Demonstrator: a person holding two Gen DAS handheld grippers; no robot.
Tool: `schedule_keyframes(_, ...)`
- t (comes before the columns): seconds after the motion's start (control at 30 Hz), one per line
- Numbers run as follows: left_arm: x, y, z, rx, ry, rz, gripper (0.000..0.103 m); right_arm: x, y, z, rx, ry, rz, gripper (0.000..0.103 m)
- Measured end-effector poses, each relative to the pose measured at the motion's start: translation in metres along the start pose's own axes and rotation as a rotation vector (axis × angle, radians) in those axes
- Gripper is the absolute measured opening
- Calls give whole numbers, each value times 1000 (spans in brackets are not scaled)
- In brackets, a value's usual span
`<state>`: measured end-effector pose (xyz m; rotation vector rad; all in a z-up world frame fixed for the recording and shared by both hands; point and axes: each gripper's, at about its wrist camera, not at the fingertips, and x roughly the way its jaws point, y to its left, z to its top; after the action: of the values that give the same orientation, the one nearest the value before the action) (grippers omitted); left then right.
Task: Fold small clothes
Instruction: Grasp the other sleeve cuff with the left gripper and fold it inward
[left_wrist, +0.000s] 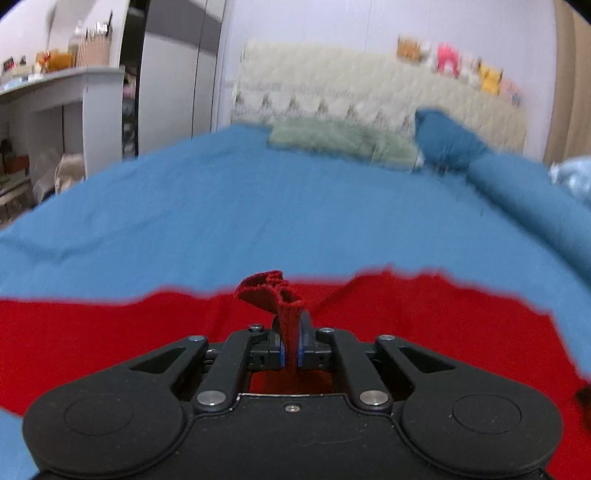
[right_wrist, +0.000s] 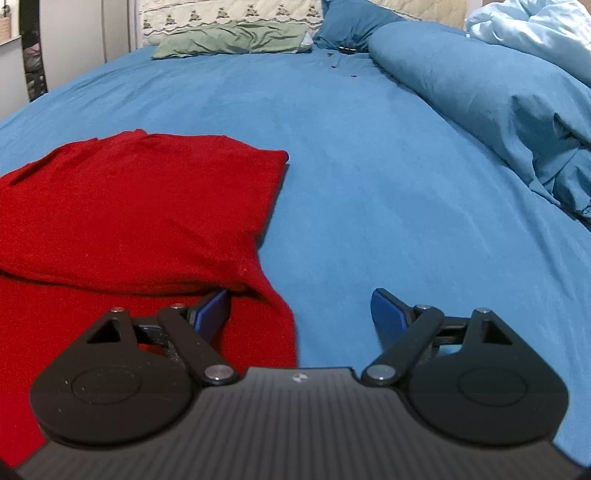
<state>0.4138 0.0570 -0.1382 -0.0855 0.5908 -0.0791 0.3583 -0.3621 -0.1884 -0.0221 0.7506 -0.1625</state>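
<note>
The red garment (right_wrist: 140, 206) lies spread on the blue bed sheet (right_wrist: 369, 166), partly folded over itself, with its upper layer ending at a corner toward the middle of the bed. The left hand-held gripper (left_wrist: 291, 343) is clamped on a bunched strip of the red garment (left_wrist: 280, 299), which stands up between its blue pads while the rest of the cloth stretches out beneath and to both sides. The right hand-held gripper (right_wrist: 301, 314) stands wide open at the garment's right edge: its left fingertip (right_wrist: 212, 308) sits at the fold of the red cloth, its right one over bare sheet, nothing pinched. A green pillow (right_wrist: 232, 38) and a rumpled blue duvet (right_wrist: 480, 96) lie farther up the bed.
</note>
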Motion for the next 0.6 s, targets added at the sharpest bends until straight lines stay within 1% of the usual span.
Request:
schedule_keyframes(0.07,0,8,-10,36,42,37,25,-5,-4,1,-10,7,23,99)
schedule_keyframes(0.1,-5,12,-14,55,48,69,40,-9,-5,2,-16,13,35,99)
schedule_keyframes(0.13,-14,14,-17,67,36,95,56,-16,-4,5,-23,11,58,99)
schedule_keyframes(0.17,-23,16,-19,77,14,104,62,-23,-2,6,-29,-4,90,99)
schedule_keyframes(0.2,-33,17,-20,90,-11,94,68,-30,3,9,-35,-20,133,99)
schedule_keyframes(0.23,-39,16,-20,100,-23,77,68,-33,10,13,-40,-30,175,99)
schedule_keyframes(0.3,-44,9,-16,120,-21,19,69,-33,28,20,-42,-49,266,99)
schedule_keyframes(0.37,-38,1,-13,112,-8,-39,71,-25,44,24,-36,-64,324,99)
schedule_keyframes(0.4,-33,-1,-12,106,-1,-55,71,-16,51,24,-35,-60,338,99)
schedule_keyframes(0.43,-30,-3,-11,104,3,-59,71,-7,54,22,-34,-44,332,99)
schedule_keyframes(0.5,-20,-5,-11,112,20,-71,71,11,50,12,-7,5,278,99)
schedule_keyframes(0.57,-16,-6,-15,133,36,-85,71,8,40,6,-3,-20,274,99)
schedule_keyframes(0.6,-15,-5,-17,142,38,-89,71,3,38,5,-11,-11,271,99)
